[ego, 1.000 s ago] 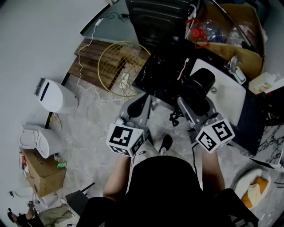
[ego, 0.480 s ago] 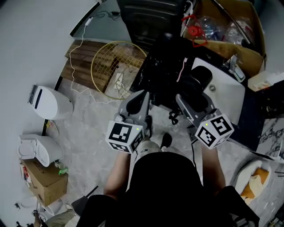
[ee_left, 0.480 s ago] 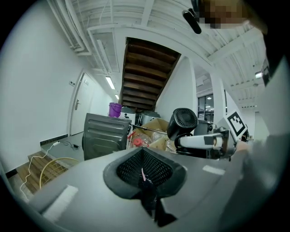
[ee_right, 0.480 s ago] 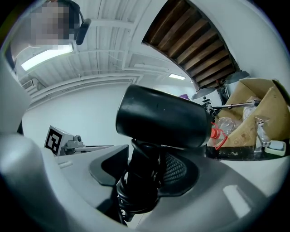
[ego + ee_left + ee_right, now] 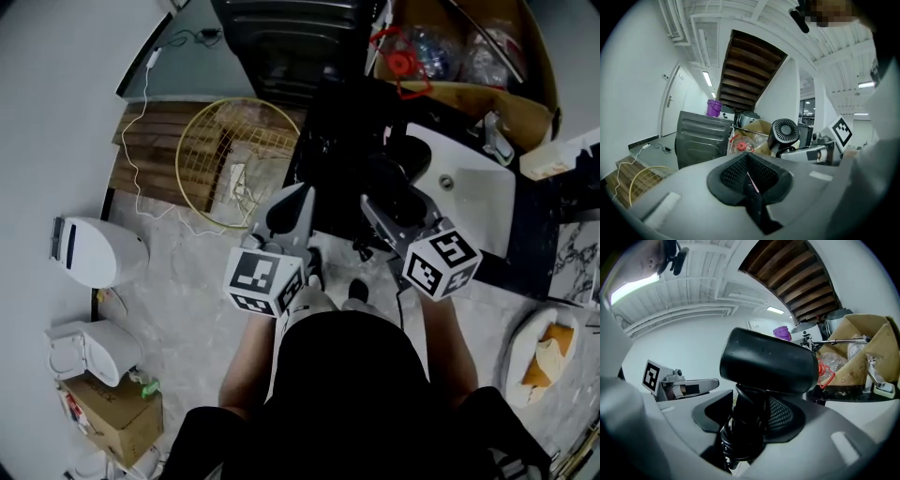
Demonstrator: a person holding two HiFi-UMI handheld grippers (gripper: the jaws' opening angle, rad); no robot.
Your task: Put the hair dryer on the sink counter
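- One black hair dryer [image 5: 768, 363]: its handle [image 5: 747, 401] stands between the jaws of the right gripper [image 5: 749, 417], and its barrel lies crosswise just above them. A cord [image 5: 739, 442] is coiled round the lower handle.
- The right gripper's jaws are clamped on that handle, held apart only by its thickness.
- In the head view the dryer hangs in the air over the place where the dark counter [image 5: 328, 178] meets the left rim of the single white sink [image 5: 473, 202]. It is not resting on either.
- One faucet [image 5: 497, 141] stands at the far side of the sink.
- The left gripper [image 5: 750, 176] is one of two. Its jaws are pressed together with nothing between them, and it is just beside the right gripper, on the dryer's left.
- One open cardboard box [image 5: 525, 103] of clutter sits beyond the sink.
- On the floor to the left are one round yellow wire frame [image 5: 180, 159], two white appliances [image 5: 98, 253] [image 5: 80, 349] and one smaller cardboard box [image 5: 117, 417].
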